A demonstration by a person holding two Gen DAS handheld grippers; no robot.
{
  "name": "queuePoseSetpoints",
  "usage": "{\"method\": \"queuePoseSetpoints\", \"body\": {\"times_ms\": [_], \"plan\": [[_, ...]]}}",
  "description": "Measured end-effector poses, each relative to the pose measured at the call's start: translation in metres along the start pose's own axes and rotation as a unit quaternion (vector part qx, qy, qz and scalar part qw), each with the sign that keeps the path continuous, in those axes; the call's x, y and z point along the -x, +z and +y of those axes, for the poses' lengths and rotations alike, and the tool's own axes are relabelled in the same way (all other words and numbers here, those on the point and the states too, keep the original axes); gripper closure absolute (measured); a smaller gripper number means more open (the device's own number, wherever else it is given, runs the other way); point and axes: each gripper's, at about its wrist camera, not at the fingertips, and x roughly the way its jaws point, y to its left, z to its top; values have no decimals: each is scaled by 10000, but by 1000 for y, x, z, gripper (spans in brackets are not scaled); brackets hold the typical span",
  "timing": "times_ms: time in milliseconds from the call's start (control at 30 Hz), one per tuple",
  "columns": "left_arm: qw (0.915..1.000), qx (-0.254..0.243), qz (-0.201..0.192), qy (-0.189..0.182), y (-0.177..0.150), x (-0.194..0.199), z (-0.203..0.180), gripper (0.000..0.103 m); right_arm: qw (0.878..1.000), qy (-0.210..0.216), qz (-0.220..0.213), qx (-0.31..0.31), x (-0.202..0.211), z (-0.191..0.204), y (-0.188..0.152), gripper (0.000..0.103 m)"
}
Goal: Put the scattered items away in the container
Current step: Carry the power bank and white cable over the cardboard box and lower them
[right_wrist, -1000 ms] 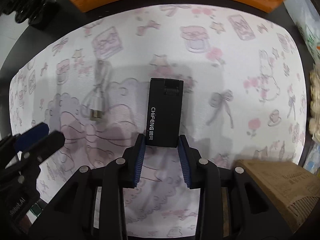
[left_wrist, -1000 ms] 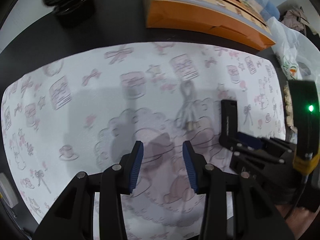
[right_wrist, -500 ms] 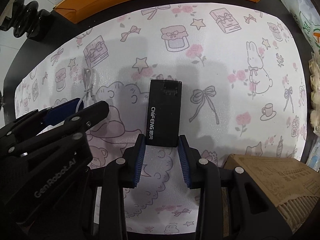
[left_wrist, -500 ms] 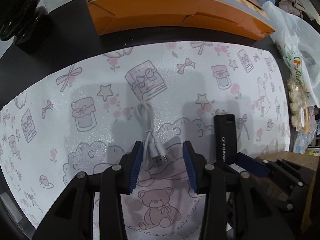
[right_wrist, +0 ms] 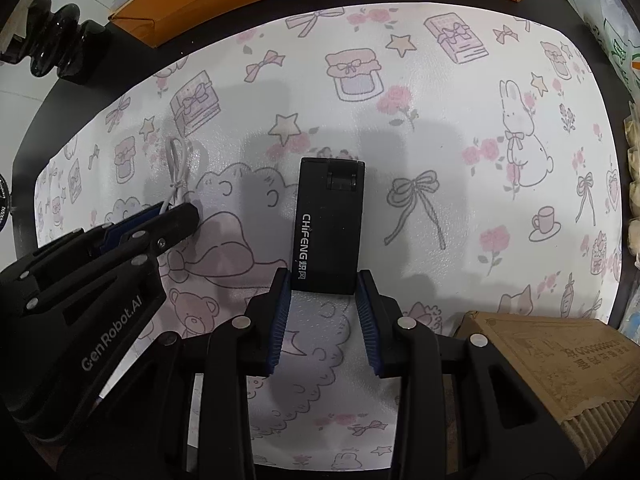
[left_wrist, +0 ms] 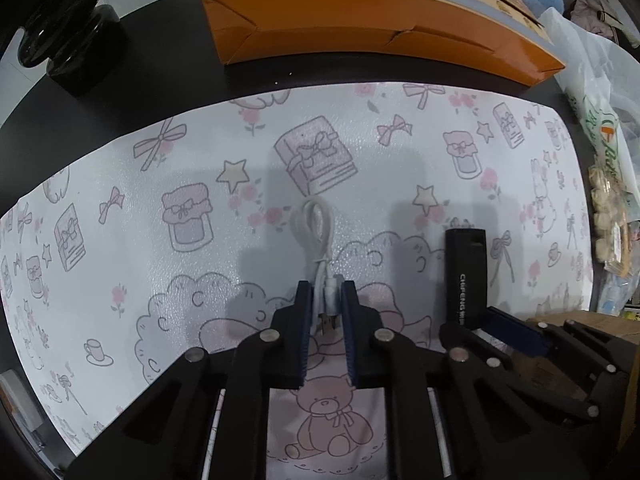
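Observation:
A bundled white cable (left_wrist: 316, 232) lies on the patterned mat (left_wrist: 160, 264). My left gripper (left_wrist: 326, 296) is shut on its plug end; the loop sticks out ahead of the fingers. The same cable (right_wrist: 178, 160) and left gripper (right_wrist: 176, 216) show at the left of the right wrist view. A black stick-shaped device marked CHIFENG (right_wrist: 330, 224) is held at its near end by my right gripper (right_wrist: 322, 280), shut on it. In the left wrist view this device (left_wrist: 466, 272) is to the right, with a right fingertip (left_wrist: 496, 318) at its base.
An orange cardboard box (left_wrist: 360, 36) lies along the mat's far edge. A brown corrugated box (right_wrist: 560, 364) stands near right. A black glossy stand (left_wrist: 68, 32) is at the far left. Plastic bags and snack packs (left_wrist: 608, 208) line the right edge.
My left gripper swung over to the white cable, moved forward around it, and closed on its plug end. The right gripper kept hold of the black device throughout.

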Motion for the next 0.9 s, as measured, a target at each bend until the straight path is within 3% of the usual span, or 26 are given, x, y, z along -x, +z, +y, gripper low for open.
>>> {"method": "queuePoseSetpoints", "body": {"times_ms": [267, 667, 900], "plan": [[9998, 124, -145, -21, -15, 24, 4, 90, 9996, 18, -268, 73, 31, 6, -7, 69], [9966, 214, -793, 31, -50, 117, -3, 90, 9948, 245, -948, 282, 107, 21, -20, 69], [9940, 141, -1082, 41, -90, 161, -11, 90, 9888, 353, -1377, 448, 132, 41, -61, 69]]}}
